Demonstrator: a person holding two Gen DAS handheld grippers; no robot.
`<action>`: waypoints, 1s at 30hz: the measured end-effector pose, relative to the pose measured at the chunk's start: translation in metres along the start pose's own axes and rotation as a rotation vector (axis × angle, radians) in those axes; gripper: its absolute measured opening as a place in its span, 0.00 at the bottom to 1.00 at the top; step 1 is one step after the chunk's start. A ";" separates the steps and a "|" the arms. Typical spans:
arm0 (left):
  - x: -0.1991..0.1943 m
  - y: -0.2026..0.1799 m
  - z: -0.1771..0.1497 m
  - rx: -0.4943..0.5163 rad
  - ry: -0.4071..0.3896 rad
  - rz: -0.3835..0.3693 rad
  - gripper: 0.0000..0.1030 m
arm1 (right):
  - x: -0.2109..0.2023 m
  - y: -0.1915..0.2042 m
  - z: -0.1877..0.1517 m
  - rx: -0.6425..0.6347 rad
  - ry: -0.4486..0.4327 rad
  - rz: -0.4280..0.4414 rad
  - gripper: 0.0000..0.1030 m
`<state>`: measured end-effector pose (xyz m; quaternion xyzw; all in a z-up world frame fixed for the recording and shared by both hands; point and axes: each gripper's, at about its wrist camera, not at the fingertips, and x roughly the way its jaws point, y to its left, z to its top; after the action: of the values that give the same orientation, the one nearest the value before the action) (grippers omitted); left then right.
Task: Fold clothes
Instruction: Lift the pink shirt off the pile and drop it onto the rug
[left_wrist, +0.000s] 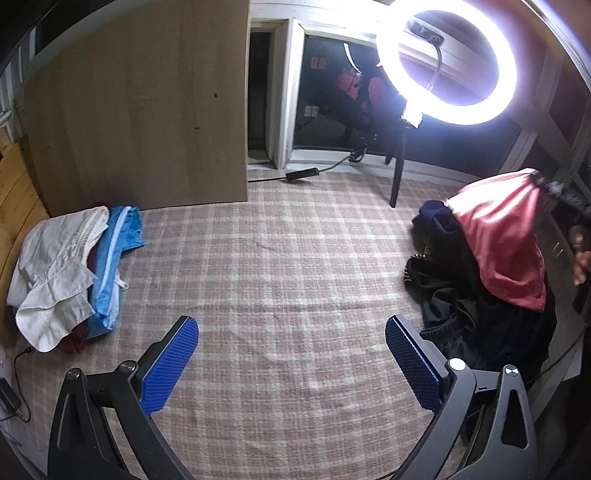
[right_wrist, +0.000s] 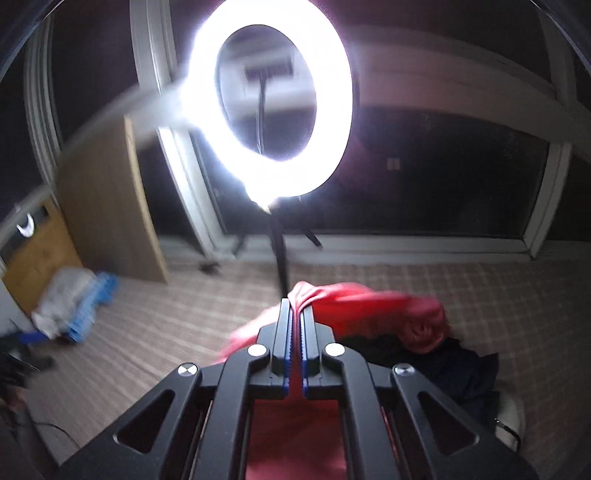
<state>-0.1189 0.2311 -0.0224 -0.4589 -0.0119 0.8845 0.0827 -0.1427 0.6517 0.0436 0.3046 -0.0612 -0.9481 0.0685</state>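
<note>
The right gripper (right_wrist: 295, 314) has its two black fingers pressed together on a bunched fold of the shiny salmon-red garment (right_wrist: 373, 306), whose cloth runs out from the tips and also drapes back under the tool; in the left wrist view the same red garment (left_wrist: 506, 243) hangs lifted at the far right, above a heap of dark crumpled clothes (left_wrist: 480, 317) on the pink-and-cream checked cover (left_wrist: 288, 266). The left gripper (left_wrist: 291, 332) stands wide apart with nothing between its blue-padded fingers (left_wrist: 173, 365), poised over a bare stretch of the checked cover. The relation that matters: the red garment lies to the left gripper's right and a little ahead, hanging roughly top to bottom from the right gripper's pinch, so its free lower hem is the part nearest the spare tool. Well apart, at the far left, a white cloth and a light blue one (left_wrist: 110, 266) lie in a rumpled stack beside a pale wooden panel (left_wrist: 147, 110), under a glaring ring light (left_wrist: 388, 55)
</note>
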 end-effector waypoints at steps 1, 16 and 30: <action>-0.002 0.003 0.001 -0.004 -0.006 0.002 0.99 | -0.013 0.005 0.006 0.000 -0.037 0.013 0.03; -0.060 0.080 -0.002 -0.040 -0.131 -0.038 0.99 | -0.165 0.164 0.065 -0.137 -0.336 0.142 0.03; -0.100 0.182 -0.039 -0.049 -0.136 0.036 0.99 | -0.007 0.319 0.016 -0.256 0.080 0.305 0.14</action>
<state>-0.0554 0.0341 0.0180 -0.3997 -0.0307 0.9145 0.0547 -0.1167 0.3402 0.1114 0.3182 0.0170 -0.9139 0.2516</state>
